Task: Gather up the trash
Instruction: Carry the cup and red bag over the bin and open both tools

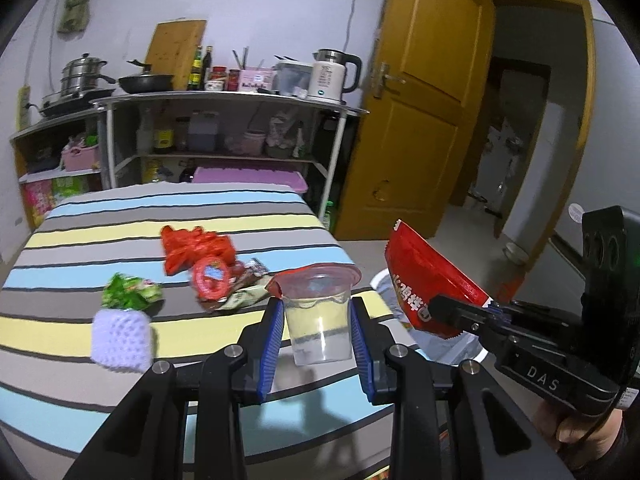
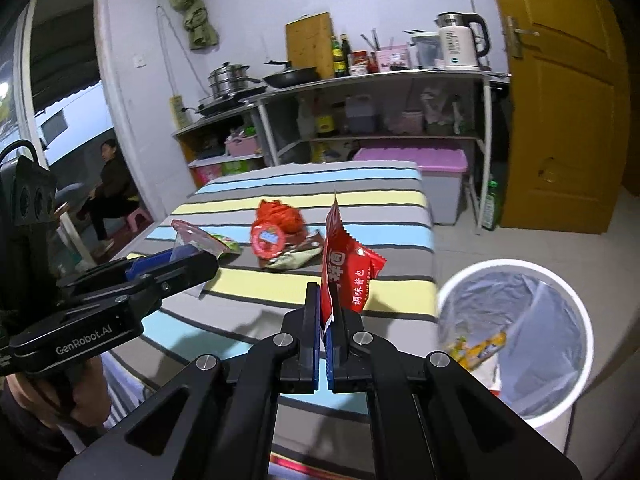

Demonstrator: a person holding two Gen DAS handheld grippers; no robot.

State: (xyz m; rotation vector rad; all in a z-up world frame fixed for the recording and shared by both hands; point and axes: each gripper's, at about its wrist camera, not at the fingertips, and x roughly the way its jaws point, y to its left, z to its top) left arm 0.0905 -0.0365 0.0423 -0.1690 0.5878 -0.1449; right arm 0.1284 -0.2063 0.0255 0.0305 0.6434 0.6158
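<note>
While our left hand-held gripper (image 1: 318, 334) clamps a clear cup (image 1: 317, 316) w/ a peeled red lid above the striped worktop (image 1: 120, 236), our right hand-held gripper (image 2: 327, 312) pinches a red sachet (image 2: 346, 270) upright, just left of the white bin (image 2: 516, 344). Bin is bag-lined w/ a yellow wrapper (image 2: 476, 350) inside. On the worktop: red bag (image 1: 196, 250), round red lid (image 1: 211, 279), green wrapper (image 1: 130, 292), white foam sleeve (image 1: 122, 338).

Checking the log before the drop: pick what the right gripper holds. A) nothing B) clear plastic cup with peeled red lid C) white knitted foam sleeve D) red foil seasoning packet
D: the right gripper has its jaws pinched flat on the red foil seasoning packet, while the clear plastic cup sits in the left gripper.
</note>
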